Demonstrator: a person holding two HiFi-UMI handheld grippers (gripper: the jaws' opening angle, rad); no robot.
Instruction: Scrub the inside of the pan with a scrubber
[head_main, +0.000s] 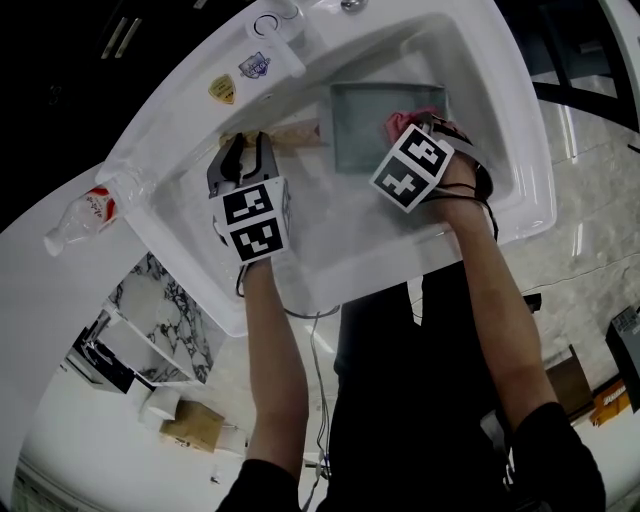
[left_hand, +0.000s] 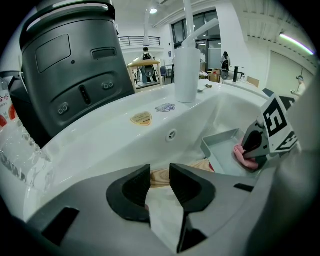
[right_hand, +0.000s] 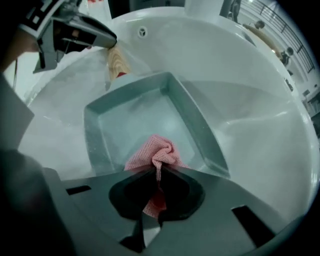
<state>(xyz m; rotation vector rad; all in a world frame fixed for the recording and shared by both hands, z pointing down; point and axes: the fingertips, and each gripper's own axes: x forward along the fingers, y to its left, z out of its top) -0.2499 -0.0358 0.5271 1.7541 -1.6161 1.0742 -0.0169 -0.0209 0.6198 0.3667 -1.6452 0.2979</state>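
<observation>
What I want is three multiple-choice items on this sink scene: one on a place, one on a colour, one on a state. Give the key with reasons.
1. Where is the pan?
A. on the floor
B. inside the sink
C. on a stove

2. What colour is the scrubber?
A. pink
B. green
C. yellow

3. How is the right hand-held gripper?
A. wide open and empty
B. shut on the scrubber
C. shut with nothing in it

Key: 1 B, the white sink surrounds the pan; 2 A, the bunched scrubber is pink; 3 B, its jaws pinch the scrubber.
</observation>
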